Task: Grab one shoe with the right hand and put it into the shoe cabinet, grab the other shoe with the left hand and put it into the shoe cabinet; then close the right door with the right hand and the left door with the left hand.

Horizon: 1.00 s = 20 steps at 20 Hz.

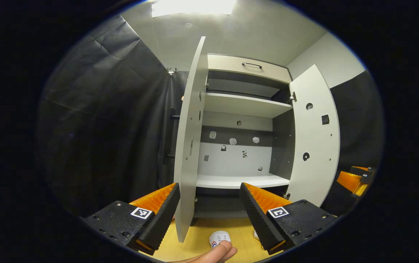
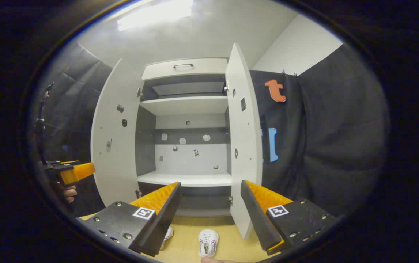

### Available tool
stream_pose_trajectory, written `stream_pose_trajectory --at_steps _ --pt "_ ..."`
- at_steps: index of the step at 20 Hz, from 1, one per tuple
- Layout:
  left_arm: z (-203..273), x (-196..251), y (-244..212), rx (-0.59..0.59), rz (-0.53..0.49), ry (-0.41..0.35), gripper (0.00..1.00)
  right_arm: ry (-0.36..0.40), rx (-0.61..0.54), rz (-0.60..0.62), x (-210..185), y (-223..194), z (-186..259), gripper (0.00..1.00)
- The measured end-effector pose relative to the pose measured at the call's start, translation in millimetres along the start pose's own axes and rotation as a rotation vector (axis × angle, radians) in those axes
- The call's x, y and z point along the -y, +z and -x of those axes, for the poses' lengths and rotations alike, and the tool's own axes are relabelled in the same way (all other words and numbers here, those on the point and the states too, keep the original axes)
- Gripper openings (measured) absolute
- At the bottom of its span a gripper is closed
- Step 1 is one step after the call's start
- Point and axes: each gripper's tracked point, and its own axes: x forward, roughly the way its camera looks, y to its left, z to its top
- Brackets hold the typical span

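Hovering wide open and empty, the right gripper (image 2: 209,210) and left gripper (image 1: 209,210) face the open cabinet (image 2: 185,179); both shoes (image 2: 208,241) lie on the floor below. Reaching down blind risks clipping the right door (image 2: 244,146).

I see a black cloth (image 1: 114,120) hanging on both sides. The ceiling (image 2: 213,33) is white, and a bright light (image 1: 193,6) shines from it. A white wall (image 2: 297,47) stands behind the cloth. The floor (image 2: 227,244) down below is light wood.
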Motion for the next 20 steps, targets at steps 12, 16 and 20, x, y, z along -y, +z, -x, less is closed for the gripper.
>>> stream_pose_trajectory --at_steps 12,16,20 --pt "21 -7 -20 0.025 0.056 -0.013 0.99 0.065 -0.194 0.046 -38 -141 -36 0.97" --pt "20 -17 -27 0.037 0.031 -0.012 0.99 0.084 -0.339 0.032 -47 -225 -51 0.97" --pt "17 -28 -44 -0.008 0.037 0.019 0.99 0.079 -0.484 0.027 -47 -299 -59 0.97"
